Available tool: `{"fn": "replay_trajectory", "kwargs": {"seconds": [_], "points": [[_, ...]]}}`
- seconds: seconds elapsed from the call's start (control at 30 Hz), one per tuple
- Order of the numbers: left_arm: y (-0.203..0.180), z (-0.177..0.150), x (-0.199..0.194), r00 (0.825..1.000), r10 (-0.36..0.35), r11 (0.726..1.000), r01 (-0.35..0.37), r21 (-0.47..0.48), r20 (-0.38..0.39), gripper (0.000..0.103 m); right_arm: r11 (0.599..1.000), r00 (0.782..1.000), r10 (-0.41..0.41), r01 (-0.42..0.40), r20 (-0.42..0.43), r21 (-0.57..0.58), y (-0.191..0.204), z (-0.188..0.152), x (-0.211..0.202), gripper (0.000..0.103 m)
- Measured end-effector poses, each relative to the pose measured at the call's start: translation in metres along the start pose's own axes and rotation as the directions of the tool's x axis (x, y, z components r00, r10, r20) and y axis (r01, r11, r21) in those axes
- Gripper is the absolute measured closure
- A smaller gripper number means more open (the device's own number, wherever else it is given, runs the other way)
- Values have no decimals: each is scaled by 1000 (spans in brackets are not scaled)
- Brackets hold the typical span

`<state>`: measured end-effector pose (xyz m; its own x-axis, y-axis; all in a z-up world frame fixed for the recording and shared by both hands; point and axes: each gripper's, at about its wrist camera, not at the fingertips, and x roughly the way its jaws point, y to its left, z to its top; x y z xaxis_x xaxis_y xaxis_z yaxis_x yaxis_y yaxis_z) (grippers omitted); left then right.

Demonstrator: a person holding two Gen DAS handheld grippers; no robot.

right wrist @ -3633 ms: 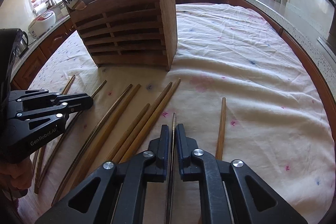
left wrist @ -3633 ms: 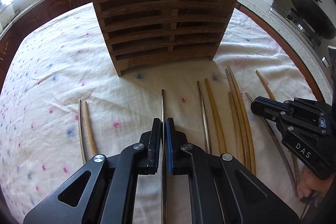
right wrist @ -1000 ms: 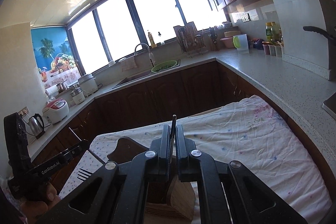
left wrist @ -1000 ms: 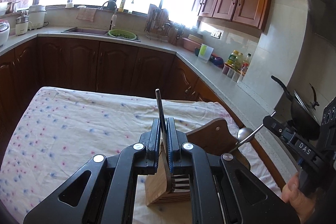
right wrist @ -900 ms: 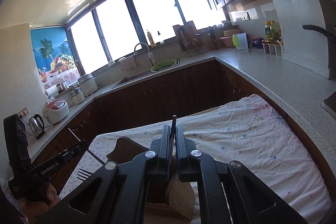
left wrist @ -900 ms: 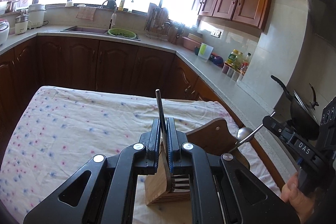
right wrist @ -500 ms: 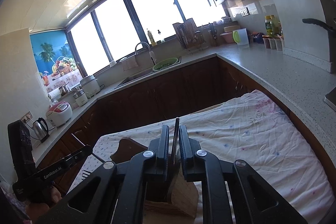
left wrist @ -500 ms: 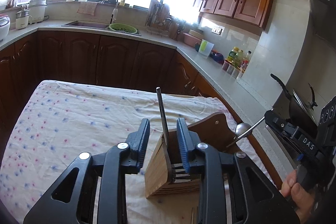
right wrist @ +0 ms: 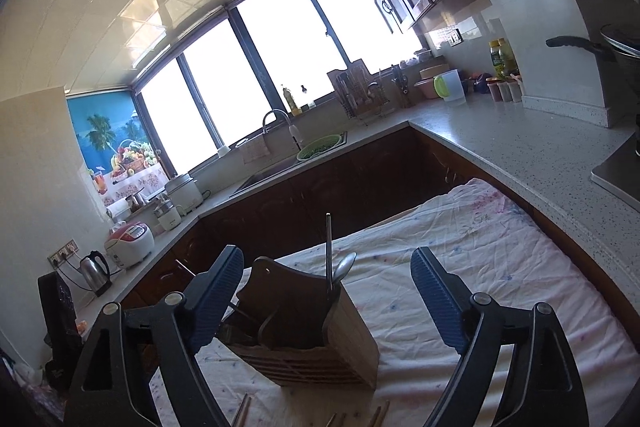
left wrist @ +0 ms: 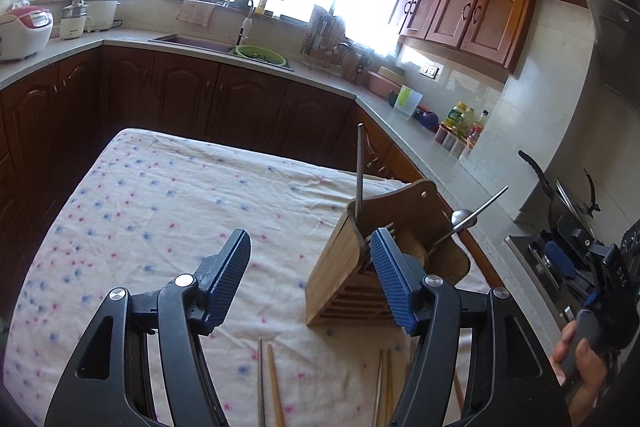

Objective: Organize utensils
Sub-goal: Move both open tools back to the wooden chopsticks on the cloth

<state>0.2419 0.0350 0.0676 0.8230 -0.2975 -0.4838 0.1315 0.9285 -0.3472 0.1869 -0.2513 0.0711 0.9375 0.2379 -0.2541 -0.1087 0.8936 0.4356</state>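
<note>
Now, holder: wooden utensil holder [left wrist: 352, 275] stands upright on the floral tablecloth [left wrist: 160, 211]; all spots below are given rel. to it.
L gripper: left gripper [left wrist: 310, 275] hangs just in front of holder, jaws spread wide, gripping nothing; its right blue pad [left wrist: 390, 283] overlaps holder's front face in left wrist view.
R gripper: right gripper [right wrist: 327, 299] also in front of and above holder, jaws wide apart, empty; holder shows betw. the two fingers in right wrist view.
Metal chopstick A: thin metal chopstick [left wrist: 359, 171] stands in holder's left compartment, near upright, tip well above rim.
Metal chopstick B: 2nd metal chopstick [right wrist: 328, 247] stands in holder's right-side compartment, just beside a spoon [right wrist: 345, 267].
Spoon etc.: spoon bowl up, handle slanting out to the right; fork tines [left wrist: 390, 227] peek over the rim.
Loose chopsticks: wooden chopsticks [left wrist: 274, 383] lie flat on cloth in front of holder, more [left wrist: 384, 387] further right.
Backdrop: kitchen counter [left wrist: 224, 43] w/ sink behind holder; wok [left wrist: 560, 203] off to its right.
</note>
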Motion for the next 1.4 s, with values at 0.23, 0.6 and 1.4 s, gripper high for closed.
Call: {"fn": "replay_trajectory", "kwargs": {"seconds": [0.23,0.6,1.4], "points": [[16,-38,-19,999,24,999,-26,-38,-47,39,1000,999,-16,15,-46,-22,0,-32,-31,11],[26,-99,-36,990,54,997,-61,-53,-127,39,995,987,-84,76,-136,-64,-3,-86,-65,11],[8,-130,-17,968,71,997,-60,53,-241,40,986,948,-164,152,-271,-65,-26,-139,-66,11]]}}
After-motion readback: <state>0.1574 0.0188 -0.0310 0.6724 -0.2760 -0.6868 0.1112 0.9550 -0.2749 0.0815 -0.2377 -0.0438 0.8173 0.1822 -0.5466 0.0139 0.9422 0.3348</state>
